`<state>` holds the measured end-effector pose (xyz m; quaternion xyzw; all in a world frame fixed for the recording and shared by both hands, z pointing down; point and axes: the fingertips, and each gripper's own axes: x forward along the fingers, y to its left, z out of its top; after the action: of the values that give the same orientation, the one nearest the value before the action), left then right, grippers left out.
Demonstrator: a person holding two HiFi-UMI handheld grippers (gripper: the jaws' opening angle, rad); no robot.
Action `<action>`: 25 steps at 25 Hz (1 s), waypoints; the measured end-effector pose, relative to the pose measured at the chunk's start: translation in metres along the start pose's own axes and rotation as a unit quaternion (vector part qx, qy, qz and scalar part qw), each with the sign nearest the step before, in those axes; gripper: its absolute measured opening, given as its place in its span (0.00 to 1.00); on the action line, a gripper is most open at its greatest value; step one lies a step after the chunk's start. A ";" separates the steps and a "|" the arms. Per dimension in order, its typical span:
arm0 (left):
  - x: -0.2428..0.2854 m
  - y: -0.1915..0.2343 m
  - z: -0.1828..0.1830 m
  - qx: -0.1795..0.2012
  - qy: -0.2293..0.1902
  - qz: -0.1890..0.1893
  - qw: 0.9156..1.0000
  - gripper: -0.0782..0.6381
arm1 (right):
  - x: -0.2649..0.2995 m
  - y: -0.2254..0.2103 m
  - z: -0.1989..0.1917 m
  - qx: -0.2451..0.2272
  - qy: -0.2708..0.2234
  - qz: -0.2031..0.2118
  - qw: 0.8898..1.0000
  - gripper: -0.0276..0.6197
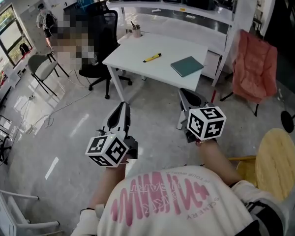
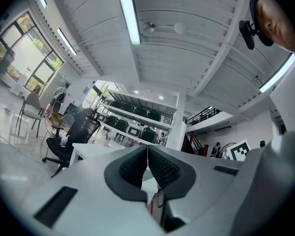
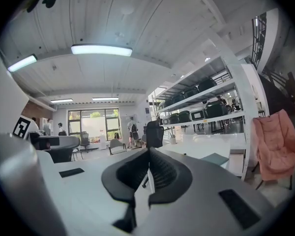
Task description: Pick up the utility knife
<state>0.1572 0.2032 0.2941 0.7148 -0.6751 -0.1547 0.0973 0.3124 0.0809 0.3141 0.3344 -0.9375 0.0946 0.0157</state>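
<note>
Well short of the white table (image 1: 137, 53), holding the left gripper (image 1: 122, 108) and right gripper (image 1: 185, 95) level, both claws pressed together on nothing. Sighting the yellow utility knife (image 1: 152, 58) lying aslant on the far tabletop, left of the green notebook (image 1: 187, 66) and well apart from either gripper. Likely needing, by this reading: closing on the table's near edge first, spreading one claw before reaching, squaring it across the knife's narrow body, avoiding any shove toward the notebook.
</note>
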 end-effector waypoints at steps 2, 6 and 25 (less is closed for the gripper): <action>0.015 0.006 -0.001 -0.002 0.001 -0.003 1.000 0.14 | 0.014 -0.010 0.003 0.001 0.000 -0.003 1.000 0.07; 0.045 0.024 -0.002 -0.008 -0.002 -0.003 1.000 0.14 | 0.043 -0.021 0.003 -0.006 0.004 0.003 1.000 0.07; 0.151 0.140 -0.031 -0.053 0.058 -0.004 0.997 0.14 | 0.187 -0.067 -0.043 0.030 0.068 -0.026 0.997 0.07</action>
<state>0.0436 0.0414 0.3579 0.7191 -0.6564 -0.1489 0.1729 0.2081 -0.0784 0.3845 0.3521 -0.9218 0.1451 0.0722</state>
